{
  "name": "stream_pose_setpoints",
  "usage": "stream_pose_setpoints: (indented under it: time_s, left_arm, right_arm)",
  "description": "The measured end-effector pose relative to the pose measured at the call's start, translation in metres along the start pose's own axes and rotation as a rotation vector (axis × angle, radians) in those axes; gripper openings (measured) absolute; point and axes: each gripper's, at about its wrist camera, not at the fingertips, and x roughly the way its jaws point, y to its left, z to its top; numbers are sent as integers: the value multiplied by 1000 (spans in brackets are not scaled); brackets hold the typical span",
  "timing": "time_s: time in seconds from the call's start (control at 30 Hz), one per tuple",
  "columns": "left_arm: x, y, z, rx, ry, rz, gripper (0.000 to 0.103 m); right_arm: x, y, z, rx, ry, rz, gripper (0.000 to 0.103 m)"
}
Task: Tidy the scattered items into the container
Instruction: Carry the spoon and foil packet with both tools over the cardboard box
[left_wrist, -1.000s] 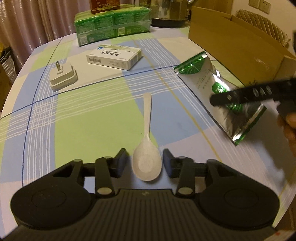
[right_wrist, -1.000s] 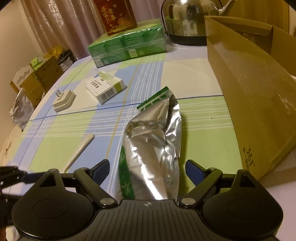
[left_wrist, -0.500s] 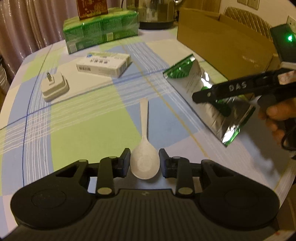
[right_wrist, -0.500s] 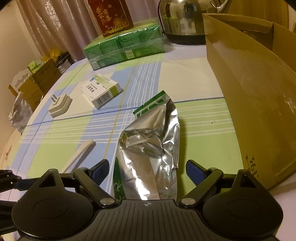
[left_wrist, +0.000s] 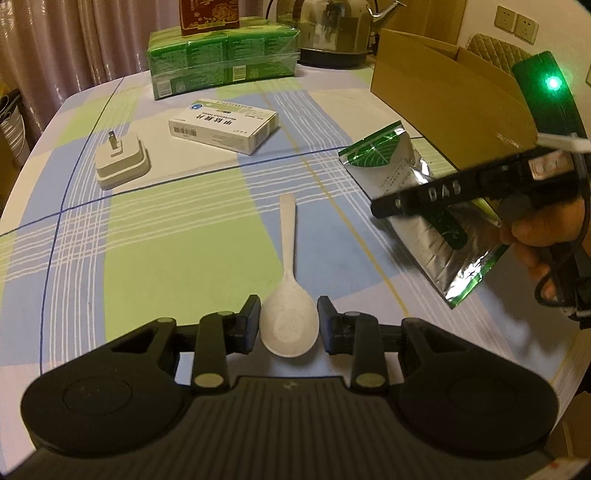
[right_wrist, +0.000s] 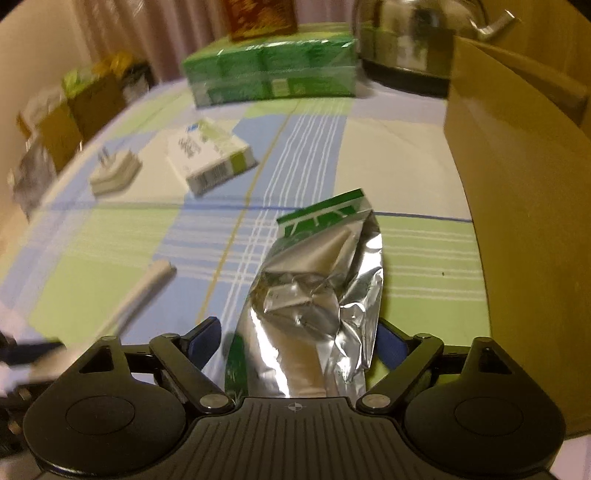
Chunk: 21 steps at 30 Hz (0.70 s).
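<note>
A white spoon (left_wrist: 289, 295) lies on the checked tablecloth, bowl toward me. My left gripper (left_wrist: 289, 325) is shut on the spoon's bowl, a pad on each side. A silver and green foil pouch (right_wrist: 317, 302) lies beside the cardboard box (right_wrist: 524, 221). My right gripper (right_wrist: 295, 343) has closed its jaws onto the pouch's near end, which looks crumpled and raised. The pouch (left_wrist: 424, 206) and the right gripper (left_wrist: 461, 188) also show in the left wrist view. The spoon handle (right_wrist: 144, 291) shows in the right wrist view.
A white medicine box (left_wrist: 223, 123), a white plug adapter (left_wrist: 120, 160), a green wrapped pack (left_wrist: 221, 55) with a red box on it, and a steel kettle (left_wrist: 332, 29) stand on the table. The open cardboard box (left_wrist: 450, 92) is at the right.
My left gripper closed on the spoon's bowl. My right gripper narrowed onto the pouch, which crumpled and rose at the near end. The right wrist view is blurred by motion.
</note>
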Motion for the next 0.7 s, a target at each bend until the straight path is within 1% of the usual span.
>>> stream_pose_setpoints:
  time_s: [0.03,0.07,0.1,0.13,0.2,0.27,0.5,0.7]
  left_arm:
    - [1,0,0,-3,1,1,28]
    - [1,0,-1,-6,2,2,28]
    - [2,-1,-1,-9,3,2,28]
    - [2,-2,-1,-12,4,3,28]
    - [2,-4,-2,-20,3,3,28]
    - [1,-5,-2,-32,-1,-1,28]
    - [-3,-11,-1,-48,-13,-9,28]
    - [-11,-15,-2,-55,-21,-4,28]
  right_arm:
    - [1,4,-1,-27,4,-21,79]
    - [1,5,-3,-43,4,-35,74]
    - [0,6,-3,-51,3,-33,69]
    - [0,5,-3,-46,1,-33,66]
    - [-2,2,-2,-29,-1,-19,55]
    - [-6,2,-2,-28,-10,-14,50]
    - [-31,5,-11,-19,-48,-12,49]
    - [-52,10,-19,-13,-55,-2,49]
